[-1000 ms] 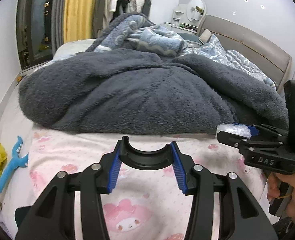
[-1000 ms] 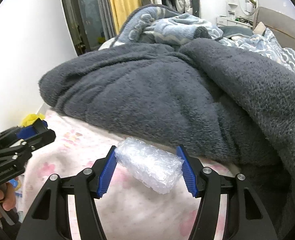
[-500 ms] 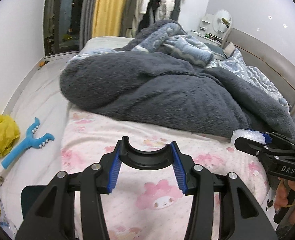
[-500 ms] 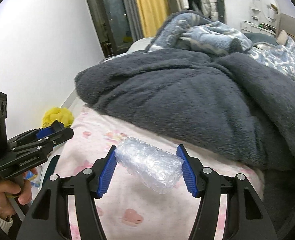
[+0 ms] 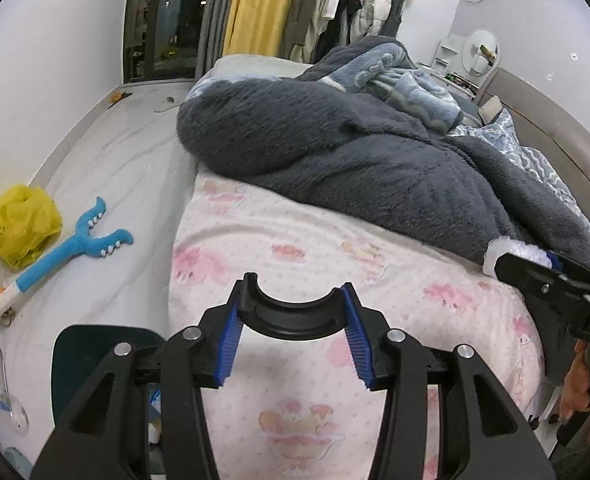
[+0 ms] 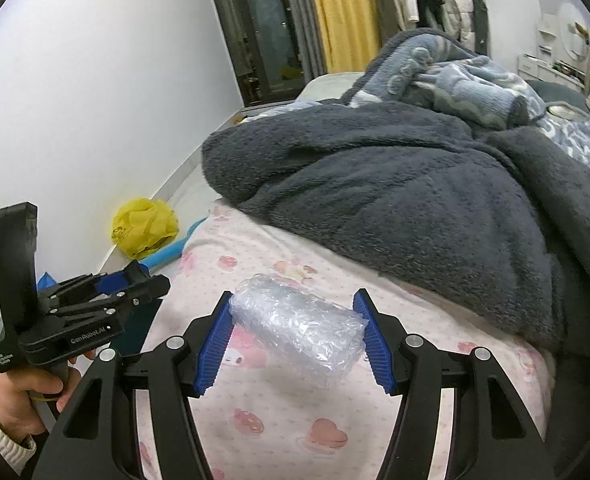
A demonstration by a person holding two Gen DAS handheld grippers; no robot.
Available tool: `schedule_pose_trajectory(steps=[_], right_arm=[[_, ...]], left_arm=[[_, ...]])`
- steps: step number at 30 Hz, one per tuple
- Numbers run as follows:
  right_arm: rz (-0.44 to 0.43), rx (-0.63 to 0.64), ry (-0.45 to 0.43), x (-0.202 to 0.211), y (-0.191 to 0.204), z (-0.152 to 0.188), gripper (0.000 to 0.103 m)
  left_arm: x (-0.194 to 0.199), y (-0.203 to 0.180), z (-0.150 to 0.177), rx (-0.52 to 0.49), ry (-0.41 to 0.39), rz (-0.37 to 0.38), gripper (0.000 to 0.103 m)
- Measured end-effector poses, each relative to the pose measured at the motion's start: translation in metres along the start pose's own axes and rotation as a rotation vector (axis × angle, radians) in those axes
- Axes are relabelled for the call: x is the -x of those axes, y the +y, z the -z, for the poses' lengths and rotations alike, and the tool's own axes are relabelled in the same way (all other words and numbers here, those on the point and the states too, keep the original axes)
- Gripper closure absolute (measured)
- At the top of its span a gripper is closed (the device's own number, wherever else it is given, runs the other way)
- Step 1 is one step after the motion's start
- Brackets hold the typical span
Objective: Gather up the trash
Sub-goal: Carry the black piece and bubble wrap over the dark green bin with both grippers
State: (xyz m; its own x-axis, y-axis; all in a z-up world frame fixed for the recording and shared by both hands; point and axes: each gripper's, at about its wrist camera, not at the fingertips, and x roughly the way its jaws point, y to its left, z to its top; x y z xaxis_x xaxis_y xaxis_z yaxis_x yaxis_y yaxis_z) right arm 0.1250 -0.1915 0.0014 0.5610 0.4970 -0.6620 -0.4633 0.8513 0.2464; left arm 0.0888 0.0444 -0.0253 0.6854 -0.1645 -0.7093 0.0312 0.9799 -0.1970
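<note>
The roll of bubble wrap [image 6: 299, 330] sits crosswise between the blue pads of the right gripper [image 6: 295, 336], its two ends against the pads, held in the air above the pink printed bed sheet [image 6: 279, 424] at the near end of the bed. The right fingers [image 6: 215, 344] are pinching it by the ends. By its look it is very light, soft and springy, and the clear film is slick. A hard squeeze would only crush it, while a loose one might let it slide out. Taking it across the middle of the roll, where it is fullest, would probably hold more surely than end to end.

In the left wrist view the same roll shows as a white tuft [image 5: 513, 252] at the tip of the right gripper, far right. The left gripper [image 5: 295, 338] hangs over the sheet with its fingers [image 5: 229, 348] spread and nothing between them.

Beyond lies a heaped dark grey fleece blanket [image 6: 415, 200]. On the floor to the left of the bed are a crumpled yellow plastic bag [image 5: 23, 226], likely more trash, and a blue toy [image 5: 63, 250] just beside it. A dark teal bin [image 5: 95, 356] stands at the near left.
</note>
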Motion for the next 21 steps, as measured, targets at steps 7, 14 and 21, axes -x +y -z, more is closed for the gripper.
schedule_pose_trajectory(steps=[7,14,21], right_arm=[[-0.040,0.028,-0.001,0.011,0.014,-0.001,0.042],[-0.072,0.053,0.005,0.007,0.035,-0.004,0.042],[-0.074,0.108,0.036,-0.014,0.066,-0.009,0.042]], left_arm=[[0.008,0.019,0.012,-0.004,0.028,-0.068,0.053],[0.011,0.052,0.023,0.067,0.051,-0.095,0.053],[-0.005,0.089,0.049,0.079,0.096,-0.114,0.053]])
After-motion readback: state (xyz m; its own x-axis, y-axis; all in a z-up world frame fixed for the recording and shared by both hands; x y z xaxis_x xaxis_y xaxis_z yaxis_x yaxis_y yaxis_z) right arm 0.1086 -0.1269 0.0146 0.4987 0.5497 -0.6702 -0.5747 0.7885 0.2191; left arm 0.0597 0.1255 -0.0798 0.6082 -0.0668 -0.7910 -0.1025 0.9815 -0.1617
